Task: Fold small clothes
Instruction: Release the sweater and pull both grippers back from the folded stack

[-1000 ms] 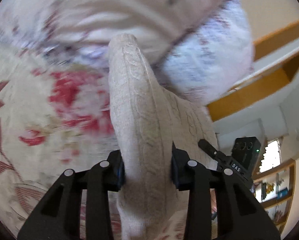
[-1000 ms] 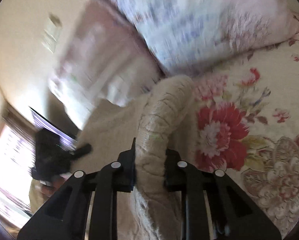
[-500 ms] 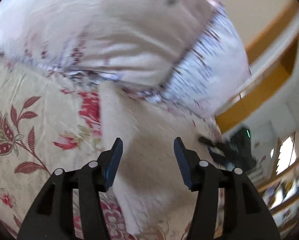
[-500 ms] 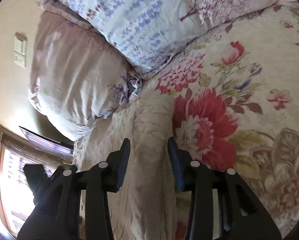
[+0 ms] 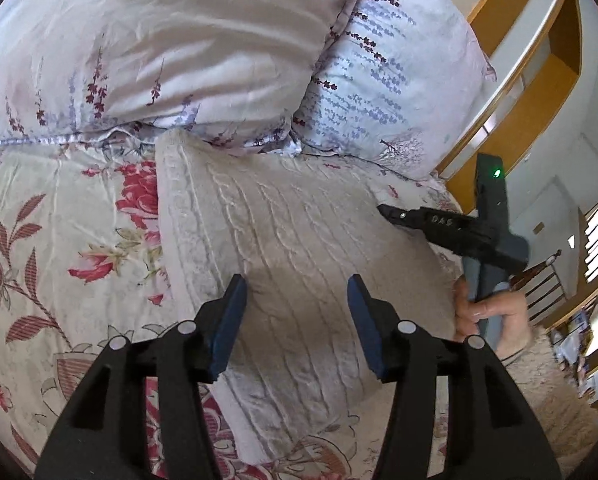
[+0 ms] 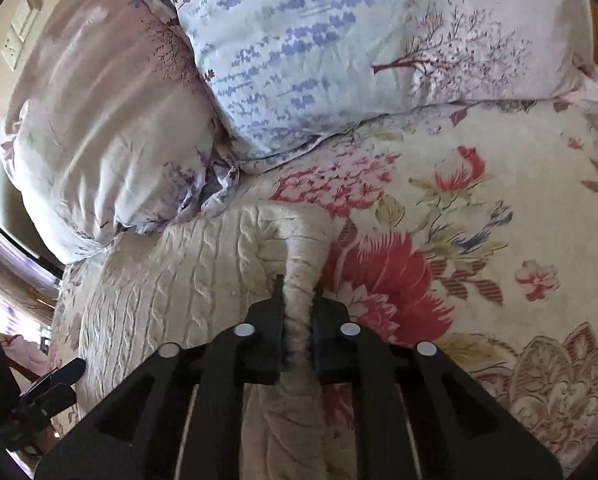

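Right gripper [image 6: 297, 304] clamped on the cable-knit sweater's [image 5: 299, 240] edge to hold the fold taut — left gripper [image 5: 295, 312] spread wide above the knit lying flat on the floral bedspread [image 5: 59, 208] ahead, pillows [image 5: 159, 40] beyond.

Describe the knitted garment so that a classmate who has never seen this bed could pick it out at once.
Below the two pillows on the floral bedspread lies the cream cable-knit garment. Alone here it is plain and ribbed, not printed, and the right gripper pinches its edge.
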Demonstrator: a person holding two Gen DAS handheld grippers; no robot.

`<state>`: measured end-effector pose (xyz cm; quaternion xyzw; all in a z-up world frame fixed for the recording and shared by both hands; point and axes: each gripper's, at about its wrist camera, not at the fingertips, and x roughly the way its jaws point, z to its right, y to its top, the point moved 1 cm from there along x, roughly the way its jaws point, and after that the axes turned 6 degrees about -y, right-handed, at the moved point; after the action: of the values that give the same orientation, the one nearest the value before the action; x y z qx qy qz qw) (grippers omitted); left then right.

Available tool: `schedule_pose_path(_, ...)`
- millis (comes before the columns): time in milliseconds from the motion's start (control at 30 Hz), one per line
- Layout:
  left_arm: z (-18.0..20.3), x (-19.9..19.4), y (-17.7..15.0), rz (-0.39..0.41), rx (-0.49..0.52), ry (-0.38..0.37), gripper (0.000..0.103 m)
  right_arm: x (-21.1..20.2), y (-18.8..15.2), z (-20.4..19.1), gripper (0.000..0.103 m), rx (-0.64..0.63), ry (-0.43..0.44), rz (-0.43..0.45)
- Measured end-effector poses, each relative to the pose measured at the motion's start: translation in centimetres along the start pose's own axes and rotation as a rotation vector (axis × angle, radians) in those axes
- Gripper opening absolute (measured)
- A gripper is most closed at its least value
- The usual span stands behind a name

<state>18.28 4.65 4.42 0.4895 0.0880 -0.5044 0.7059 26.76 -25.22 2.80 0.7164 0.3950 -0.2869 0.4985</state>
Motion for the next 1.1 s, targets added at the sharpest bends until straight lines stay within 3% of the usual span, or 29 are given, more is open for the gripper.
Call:
schedule_pose_path(100,0.6,-1.2,-0.1,0.018,-0.005,-0.005,0.056,-2.3,-0.4,-0.1,0.033,-0.018,-0.022,0.055)
schedule_pose_path(200,1.1,-2.7,-0.4,0.039,-0.001,0.031,0.056,-5.7,-2.1,-0.5,0.046,-0.07,0.039,0.126)
schedule_pose_path(300,1.0,-3.2,-0.9,0.043,0.017,0.128,0.058,-7.6,-4.4,-2.1,0.046,-0.172,0.097,0.125)
schedule_pose_path(367,0.7,-2.9,-1.2,0.027,0.011,0.144,0.058,-7.3,-5.5,-3.3,0.046,-0.223,0.102,0.096)
schedule_pose_path(433,0.3,-2.2,-1.5,-0.004,-0.006,0.154,0.058,-6.6,-6.4,-3.9,0.046,-0.261,0.077,0.06)
schedule_pose_path(533,0.2,-0.8,-1.9,-0.044,0.001,0.184,0.06,-3.9,-7.7,-4.3,0.05,-0.304,-0.027,0.001)
schedule_pose_path(667,-0.4,-0.3,-2.1,-0.054,-0.033,0.172,0.064,-4.5,-8.1,-4.6,0.053,-0.303,-0.046,0.042)
schedule_pose_path(733,-0.3,-1.0,-2.3,-0.034,-0.036,0.166,0.065,-5.9,-8.4,-4.4,0.065,-0.284,-0.038,0.069)
schedule_pose_path(767,-0.1,-1.7,-2.5,-0.016,-0.028,0.17,0.066,-6.7,-8.6,-4.2,0.076,-0.273,-0.04,0.097)
schedule_pose_path(967,0.6,-4.9,-4.7,0.071,-0.002,0.225,0.088,-10.3,-10.7,-3.8,0.102,-0.276,-0.122,0.234)
schedule_pose_path(1100,0.9,-6.1,-6.3,0.101,-0.005,0.264,0.098,-11.5,-12.3,-3.5,0.102,-0.266,-0.145,0.269)
